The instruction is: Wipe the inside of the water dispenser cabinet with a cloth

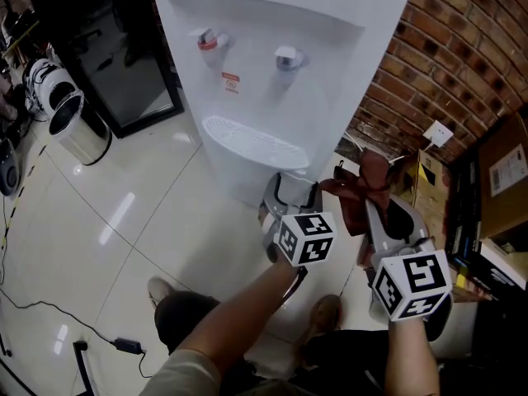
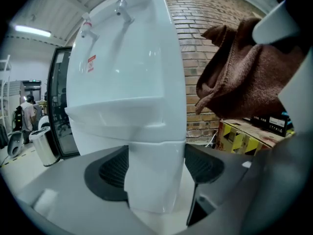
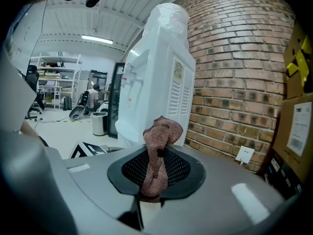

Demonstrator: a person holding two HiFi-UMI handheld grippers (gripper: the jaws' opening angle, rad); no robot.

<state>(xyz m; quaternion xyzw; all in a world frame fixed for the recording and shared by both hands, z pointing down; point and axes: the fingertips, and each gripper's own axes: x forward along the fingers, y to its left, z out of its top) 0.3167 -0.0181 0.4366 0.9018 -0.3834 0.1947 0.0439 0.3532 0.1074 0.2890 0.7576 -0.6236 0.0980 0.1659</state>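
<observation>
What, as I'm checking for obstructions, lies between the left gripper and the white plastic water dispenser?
Nothing: the left gripper view shows the open left gripper facing the white water dispenser directly. The brown cloth hangs aside in the right gripper.

Water dispenser (image 1: 272,97) top beyond the head view's upper edge, its red label (image 1: 230,82) illegibly small

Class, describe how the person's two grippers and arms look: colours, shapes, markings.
The left gripper and right gripper have smooth grey bodies with black ribbed pads. Each carries a white cube printed with black square markers: the left cube and the right cube. A beige sleeve covers the left upper arm.
</observation>
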